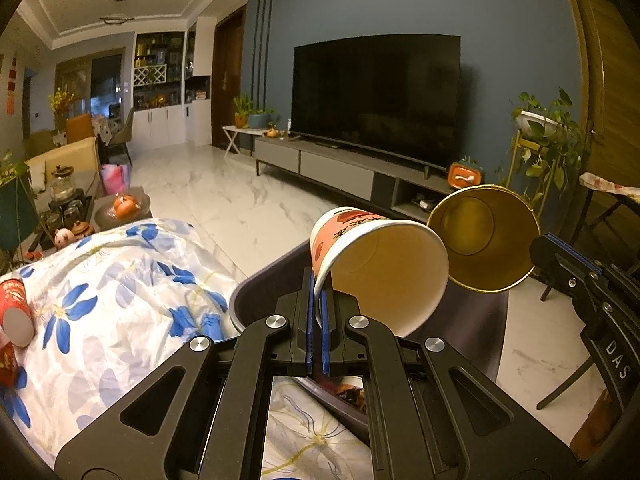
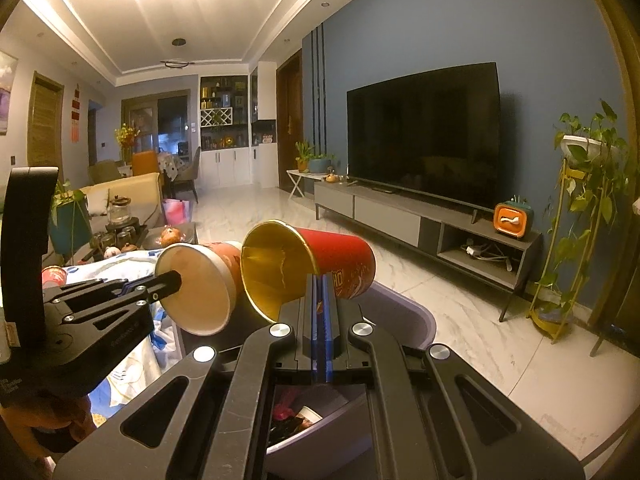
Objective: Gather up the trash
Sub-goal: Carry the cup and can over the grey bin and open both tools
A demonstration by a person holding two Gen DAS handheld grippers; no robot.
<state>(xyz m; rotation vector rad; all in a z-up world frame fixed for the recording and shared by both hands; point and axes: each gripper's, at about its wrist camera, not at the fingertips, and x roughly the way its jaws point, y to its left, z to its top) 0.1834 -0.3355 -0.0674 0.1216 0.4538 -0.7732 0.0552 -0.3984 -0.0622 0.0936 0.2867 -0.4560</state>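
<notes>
The left gripper (image 1: 318,300) pinched the rim of a white-lined paper cup (image 1: 380,264) above the grey bin (image 1: 476,320). Beside it, the right gripper (image 2: 320,300) clamped a gold-lined red cup (image 2: 308,268), both tilted sideways.

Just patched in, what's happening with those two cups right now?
Each pair of tongs is shut on a cup rim. The left tongs hold the white-lined paper cup; the right tongs hold the red cup with gold lining. Both cups are tipped on their sides above the grey trash bin, which already has rubbish inside. More red cups lie on the floral cloth.
</notes>
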